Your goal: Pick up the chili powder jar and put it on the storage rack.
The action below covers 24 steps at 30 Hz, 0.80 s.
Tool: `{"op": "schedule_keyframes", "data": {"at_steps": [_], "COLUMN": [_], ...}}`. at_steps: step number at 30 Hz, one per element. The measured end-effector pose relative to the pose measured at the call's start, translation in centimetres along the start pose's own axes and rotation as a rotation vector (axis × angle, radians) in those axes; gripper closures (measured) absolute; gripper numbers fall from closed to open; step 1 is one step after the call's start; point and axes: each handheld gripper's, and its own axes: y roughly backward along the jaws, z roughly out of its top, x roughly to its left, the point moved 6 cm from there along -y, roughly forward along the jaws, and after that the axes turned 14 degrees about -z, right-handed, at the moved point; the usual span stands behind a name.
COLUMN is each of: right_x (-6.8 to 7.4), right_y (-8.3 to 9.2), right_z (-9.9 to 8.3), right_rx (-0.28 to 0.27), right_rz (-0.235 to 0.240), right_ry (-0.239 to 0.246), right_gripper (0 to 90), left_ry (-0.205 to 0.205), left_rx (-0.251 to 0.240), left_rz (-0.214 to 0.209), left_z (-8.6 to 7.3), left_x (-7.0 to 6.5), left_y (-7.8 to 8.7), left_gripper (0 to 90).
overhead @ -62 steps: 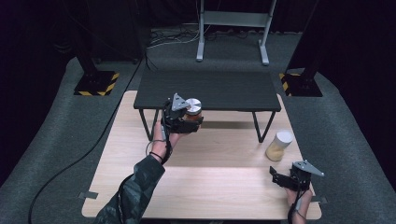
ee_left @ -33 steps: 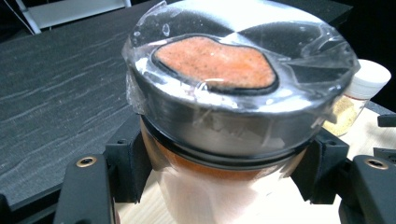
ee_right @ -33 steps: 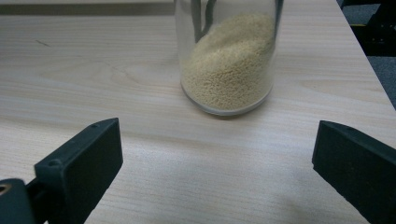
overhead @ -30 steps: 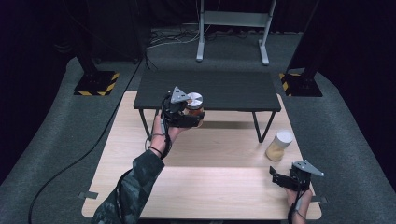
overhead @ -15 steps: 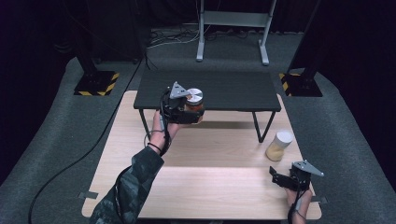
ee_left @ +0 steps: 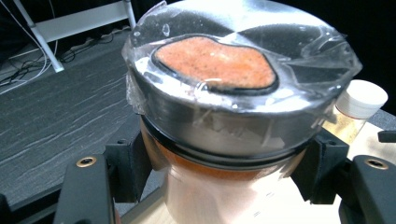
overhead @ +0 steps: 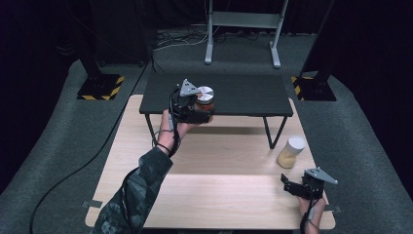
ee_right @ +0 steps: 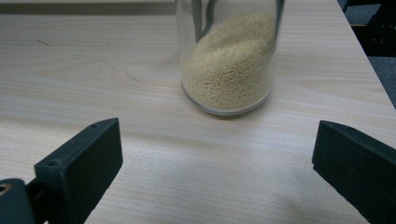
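- Pale wood makes up the tabletop (overhead: 214, 195), which lies nearest; a person's left sleeve (overhead: 134, 195) comes in over its near left part.
- At the near right corner the right gripper (overhead: 292, 185) rests low over the wood, its fingers (ee_right: 79, 163) spread wide apart with nothing between them.
- Just beyond it, near the right edge, stands a clear jar with pale yellow grains (overhead: 291, 152), upright, with a white lid; in the right gripper view the jar (ee_right: 229, 56) stands ahead of the open fingers and apart from them.
- Farther off, the left gripper (overhead: 202, 113) is raised at the near edge of a small black bench (overhead: 243, 92) that stands across the far end of the tabletop.
- Its fingers (ee_left: 126, 163) are clamped on either side of a glass jar with orange-red contents (overhead: 204, 100), held upright; in the left gripper view that jar (ee_left: 224, 140) shows a silver metal lid under wrinkled clear film.
- Whether the held jar's base touches the bench cannot be told.
- Beyond the bench, grey carpet (overhead: 243, 53) and a metal stand's legs (overhead: 243, 34).
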Motion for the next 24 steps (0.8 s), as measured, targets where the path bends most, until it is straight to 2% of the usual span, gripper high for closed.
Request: {"op": "schedule_keyframes", "data": {"at_steps": [24], "right_x": [-0.1], "right_y": [0.0], "right_z": [0.0], "right_rx": [-0.001], "right_rz": [0.004], "right_ry": [-0.001], "right_gripper": [0.6], "left_ry": [0.039], "left_rx": [0.021], "left_rz": [0.058], "left_z": [1.3], "left_x": [2.3], "left_y": [-1.3], "left_gripper": [31.2]}}
